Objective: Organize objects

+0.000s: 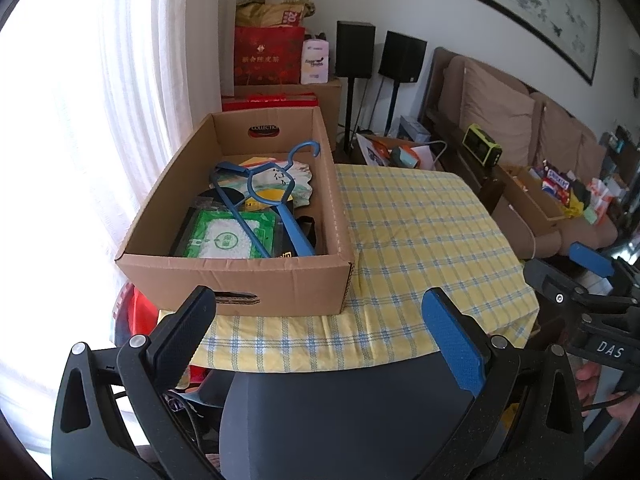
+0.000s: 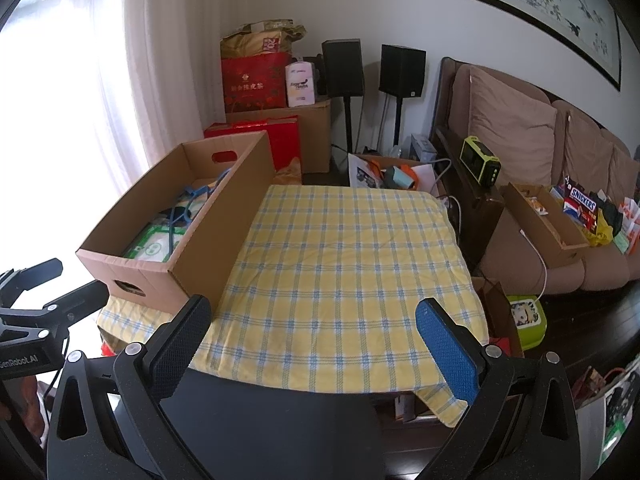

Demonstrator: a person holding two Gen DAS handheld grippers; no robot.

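An open cardboard box (image 1: 240, 276) (image 2: 212, 216) stands on the left part of a table covered by a yellow and blue checked cloth (image 1: 420, 232) (image 2: 340, 260). Inside lie a blue clothes hanger (image 1: 276, 208) (image 2: 180, 212), a green and white packet (image 1: 232, 236) (image 2: 154, 246) and other flat items. My left gripper (image 1: 320, 332) is open and empty, held back from the box's near wall. My right gripper (image 2: 314, 334) is open and empty over the table's near edge, to the right of the box. Each gripper shows at the edge of the other's view.
Red gift bags (image 2: 256, 88) and cartons are stacked behind the box by the curtain. Two black speakers (image 2: 402, 70) stand on poles. A brown sofa (image 2: 520, 152) on the right carries a box of snacks (image 2: 560, 220). A green container (image 2: 528, 320) sits on the floor.
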